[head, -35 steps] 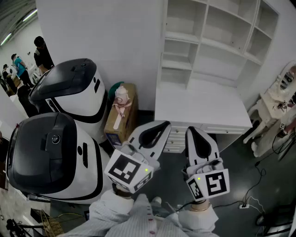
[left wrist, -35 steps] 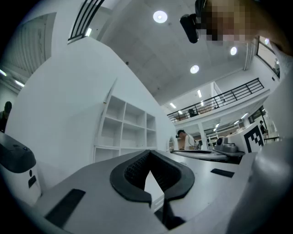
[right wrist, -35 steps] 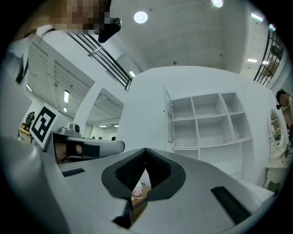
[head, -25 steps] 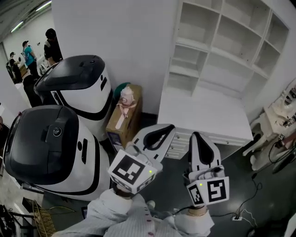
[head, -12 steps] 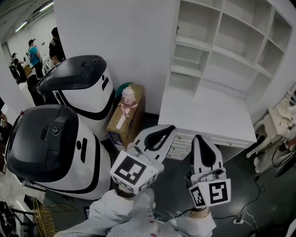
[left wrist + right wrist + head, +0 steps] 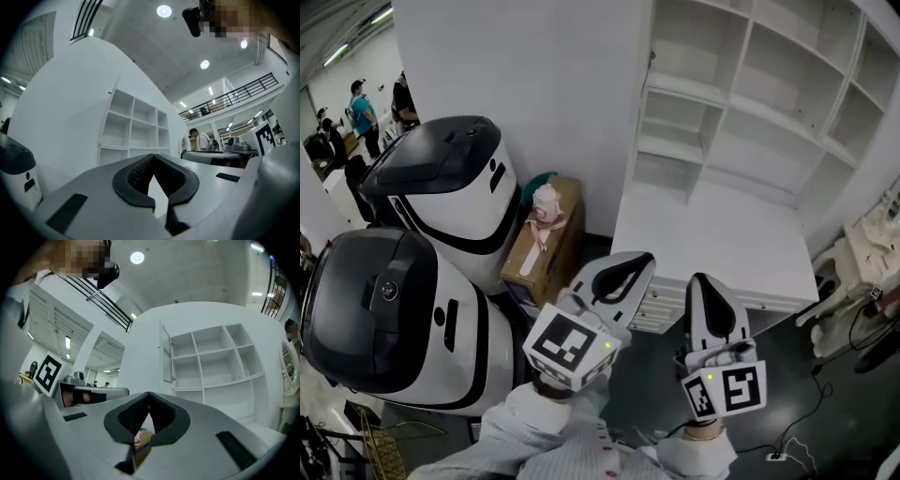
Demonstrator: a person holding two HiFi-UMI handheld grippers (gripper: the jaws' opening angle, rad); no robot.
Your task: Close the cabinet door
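**A:** What sits closest?

**B:** Two white sleeves [image 6: 546, 433], each hand carrying a tool. The left tool [image 6: 637, 264] has its jaws pressed together with nothing between them. The right tool [image 6: 701, 281] is closed the same way, and it is empty too. Both point toward the white table [image 6: 712, 239].

**A:** And past them?

**B:** The table has drawers [image 6: 661, 302] along its front edge. On the floor to its left lies a cardboard box [image 6: 548, 246] with a pink thing [image 6: 546, 202] on top, just beside two large white-and-black machines [image 6: 441, 187].

**A:** Where is the cabinet door?

**B:** The cabinet [image 6: 750, 84], all open shelves, stands at the back of the table against the wall. In the right gripper view the cabinet door [image 6: 167, 355] stands swung open at the upper left compartment, seen nearly edge-on. It is well apart from both tools. Farthest off, at the far left, stand several people [image 6: 364, 108].
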